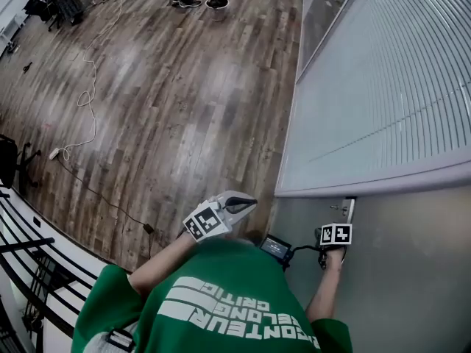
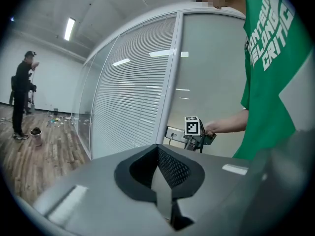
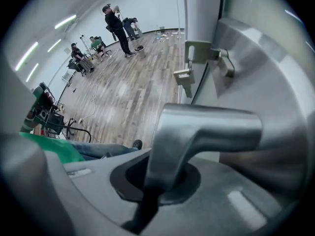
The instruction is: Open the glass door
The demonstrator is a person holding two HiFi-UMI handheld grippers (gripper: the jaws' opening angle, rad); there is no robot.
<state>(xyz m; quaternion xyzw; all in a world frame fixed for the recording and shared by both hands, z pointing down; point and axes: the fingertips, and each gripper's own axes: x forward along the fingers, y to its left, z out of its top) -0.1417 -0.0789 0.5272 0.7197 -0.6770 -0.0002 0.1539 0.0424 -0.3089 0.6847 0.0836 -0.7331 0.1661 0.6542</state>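
Observation:
The frosted glass door [image 1: 383,271] stands at the right, beside a glass wall with blinds [image 1: 383,87]. Its brushed metal lever handle [image 3: 197,132] fills the right gripper view, and my right gripper [image 3: 157,181] is shut on the lever's neck, pointing down. In the head view the right gripper [image 1: 333,256] hangs at the door's edge under its marker cube, just below the lock plate [image 1: 346,209]. My left gripper [image 1: 246,203] is held in the air left of the door, its jaws shut with nothing in them. The left gripper view shows its closed jaws [image 2: 165,181] and the right gripper [image 2: 197,139] at the door.
A wood floor [image 1: 169,101] spreads to the left, with a white cable [image 1: 88,101] lying on it. A person [image 2: 22,100] stands far off beside a bucket [image 2: 36,135]. Dark railings [image 1: 29,263] run at the lower left. A latch with a key [image 3: 184,77] sits on the door frame.

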